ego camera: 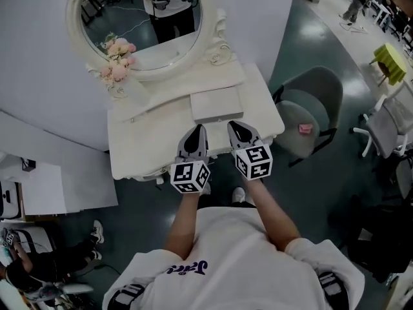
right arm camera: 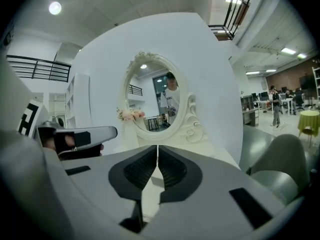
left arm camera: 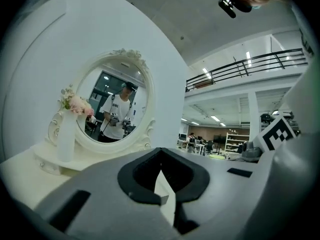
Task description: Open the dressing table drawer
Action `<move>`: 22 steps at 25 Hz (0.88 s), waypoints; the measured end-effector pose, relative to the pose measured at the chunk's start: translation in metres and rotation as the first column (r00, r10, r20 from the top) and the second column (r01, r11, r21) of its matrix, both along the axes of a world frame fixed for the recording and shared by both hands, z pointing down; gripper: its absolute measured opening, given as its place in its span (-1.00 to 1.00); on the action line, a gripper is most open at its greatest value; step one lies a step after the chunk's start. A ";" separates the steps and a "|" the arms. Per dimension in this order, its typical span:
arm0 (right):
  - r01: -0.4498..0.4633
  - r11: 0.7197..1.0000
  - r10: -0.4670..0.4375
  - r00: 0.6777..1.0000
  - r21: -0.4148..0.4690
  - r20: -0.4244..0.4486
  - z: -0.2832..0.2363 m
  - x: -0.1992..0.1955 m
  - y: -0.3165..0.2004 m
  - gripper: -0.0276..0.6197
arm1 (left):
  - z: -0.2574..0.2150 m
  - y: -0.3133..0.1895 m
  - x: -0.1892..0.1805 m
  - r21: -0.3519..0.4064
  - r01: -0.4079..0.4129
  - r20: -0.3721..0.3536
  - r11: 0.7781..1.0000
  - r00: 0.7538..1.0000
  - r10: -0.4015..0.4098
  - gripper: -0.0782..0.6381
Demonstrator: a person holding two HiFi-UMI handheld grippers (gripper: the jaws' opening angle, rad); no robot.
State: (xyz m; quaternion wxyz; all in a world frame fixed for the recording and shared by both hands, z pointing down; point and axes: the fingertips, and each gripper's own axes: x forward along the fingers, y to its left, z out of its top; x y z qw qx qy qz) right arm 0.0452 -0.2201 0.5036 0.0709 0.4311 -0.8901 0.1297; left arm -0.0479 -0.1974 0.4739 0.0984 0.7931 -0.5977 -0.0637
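— Where's the drawer?

— Under the front edge of the dressing table (ego camera: 145, 144). From the head view its front is tucked beneath the surface, so I can't make it out.

— And the jaws?

— Both sit above that front edge, side by side, pointing toward the mirror (ego camera: 139, 18). The left gripper (ego camera: 196, 130) has its jaws together and empty, and so does the right gripper (ego camera: 233, 125).

— Anything nearby?

— A flat white box (ego camera: 216, 105) just past the tips, and flowers (ego camera: 116, 60) to the left by the mirror.
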 end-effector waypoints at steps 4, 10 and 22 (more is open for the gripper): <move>-0.026 0.994 0.025 1.000 -0.106 -0.016 0.053 -0.007 -0.019 -0.87 | 0.020 -0.025 -0.005 -0.017 -0.034 0.038 0.999 0.999 0.035 -0.75; -0.092 0.961 0.081 0.995 -0.260 -0.051 0.132 -0.016 -0.040 -0.87 | 0.052 -0.060 -0.020 -0.048 -0.096 0.044 0.994 0.994 0.098 -0.75; -0.166 0.884 0.121 0.984 -0.437 -0.129 0.240 -0.031 -0.073 -0.57 | 0.096 -0.098 -0.035 -0.129 -0.156 0.029 0.979 0.987 0.161 -0.75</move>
